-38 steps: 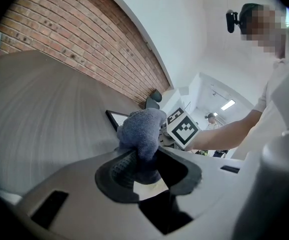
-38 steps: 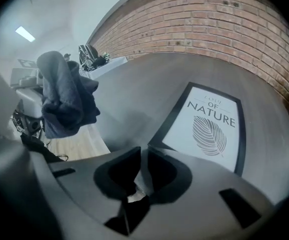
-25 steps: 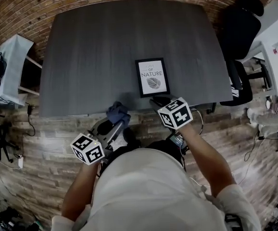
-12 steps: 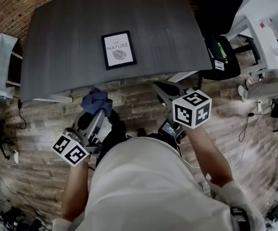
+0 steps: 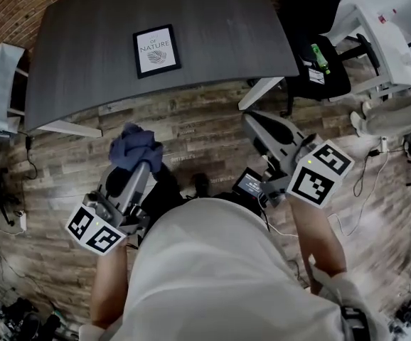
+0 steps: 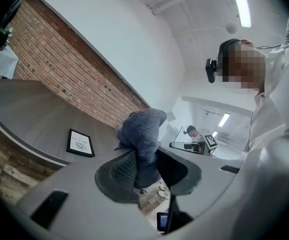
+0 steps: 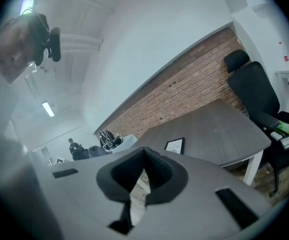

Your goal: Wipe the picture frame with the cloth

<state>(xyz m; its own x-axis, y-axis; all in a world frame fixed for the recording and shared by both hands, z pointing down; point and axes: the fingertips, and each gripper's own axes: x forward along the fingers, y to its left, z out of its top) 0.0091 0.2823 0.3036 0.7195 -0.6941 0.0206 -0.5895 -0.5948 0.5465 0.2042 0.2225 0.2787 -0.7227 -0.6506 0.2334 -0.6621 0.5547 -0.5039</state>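
The cloth point(image 6: 143, 131) is soft, nubbly terry, dull blue-grey, against the ribbed matt pads point(image 6: 120, 173) of the smooth grey plastic left gripper point(image 6: 147, 158). The table point(image 5: 220, 27) has a matt dark wood-grain top, the picture frame point(image 5: 156, 50) a smooth black edge round white paper; the floor point(image 5: 191, 130) is weathered wooden planks.

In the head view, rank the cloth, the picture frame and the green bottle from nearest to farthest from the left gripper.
From the left gripper:
1. The cloth, clamped in its jaws.
2. The picture frame, flat on the table beyond it.
3. The green bottle, on the black chair far to the right.
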